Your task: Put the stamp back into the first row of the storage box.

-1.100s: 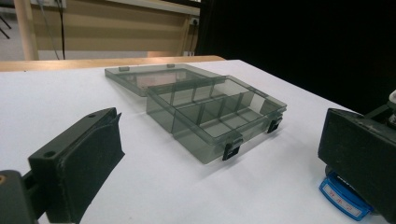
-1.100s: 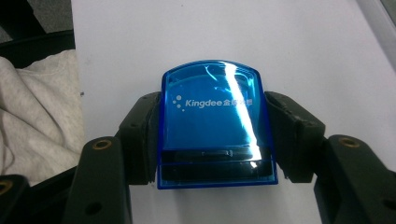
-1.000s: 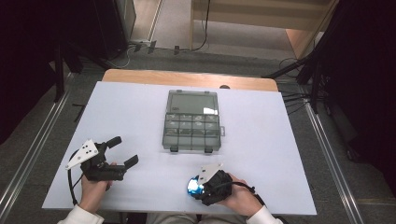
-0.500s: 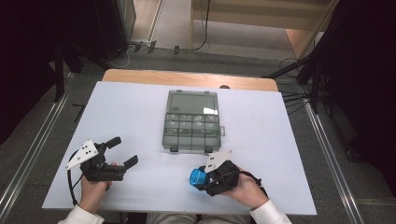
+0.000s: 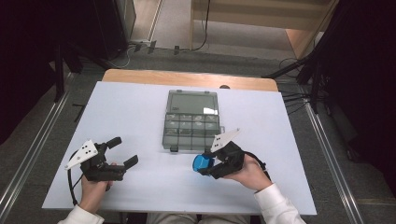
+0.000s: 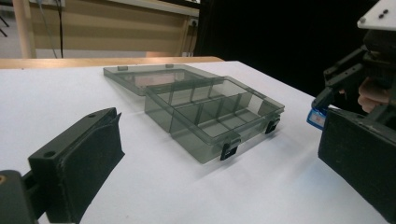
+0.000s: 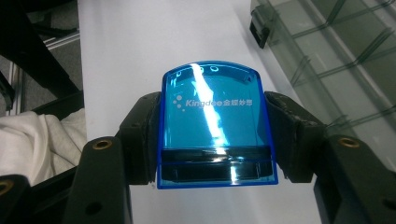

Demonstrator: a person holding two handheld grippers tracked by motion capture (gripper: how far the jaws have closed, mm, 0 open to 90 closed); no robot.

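Blue translucent plastic case, printed "Kingdee", sits clamped between the jaws of the right hand-held gripper, just in front of the smoke-grey compartment box lying open at the centre of the white tabletop. Left hand-held gripper rests near the front left edge, jaws apart and holding nothing.

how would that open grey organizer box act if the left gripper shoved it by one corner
The organizer box looks like thin clear plastic with empty compartments, so probably light; it would likely slide and pivot on the smooth white table. Its lid lies flat behind, so tipping seems unlikely.
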